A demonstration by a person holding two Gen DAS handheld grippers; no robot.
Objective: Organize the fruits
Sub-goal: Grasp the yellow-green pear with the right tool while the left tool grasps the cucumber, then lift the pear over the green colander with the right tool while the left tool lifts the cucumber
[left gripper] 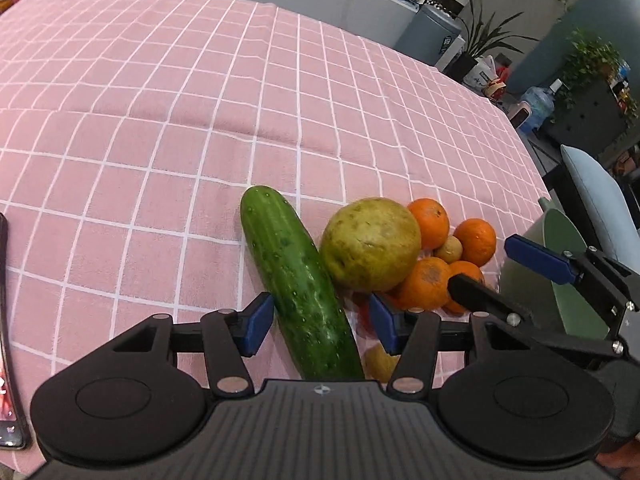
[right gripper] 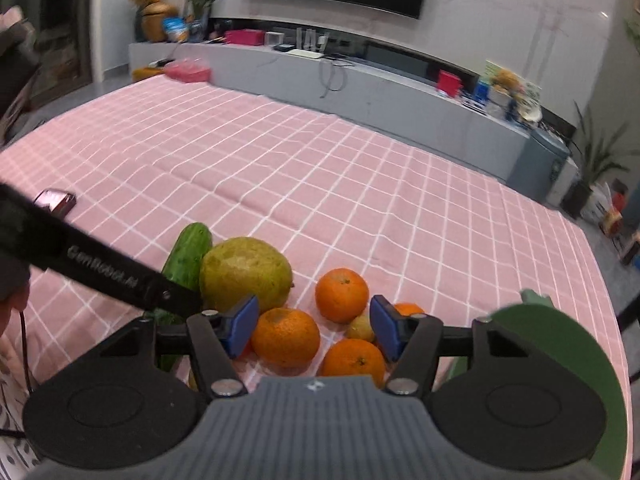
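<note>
A green cucumber (left gripper: 298, 280) lies on the pink checked cloth between the pads of my left gripper (left gripper: 318, 322). The left pad is at its skin and a gap shows at the right pad, so the gripper is open. Beside it sit a large yellow-green fruit (left gripper: 370, 244) and several oranges (left gripper: 426, 286). In the right wrist view my right gripper (right gripper: 312, 330) stands open over the pile, an orange (right gripper: 286, 336) between its pads without being squeezed. Another orange (right gripper: 342, 294), a small yellowish fruit (right gripper: 360, 326), the big fruit (right gripper: 244, 272) and the cucumber (right gripper: 188, 254) lie around it.
A green dish (right gripper: 560, 344) stands at the table's right edge, close to the right gripper (left gripper: 478, 262). A phone (right gripper: 56, 200) lies on the cloth to the left. One black finger of the left gripper (right gripper: 120, 276) crosses the right wrist view. The far cloth (left gripper: 200, 80) is bare.
</note>
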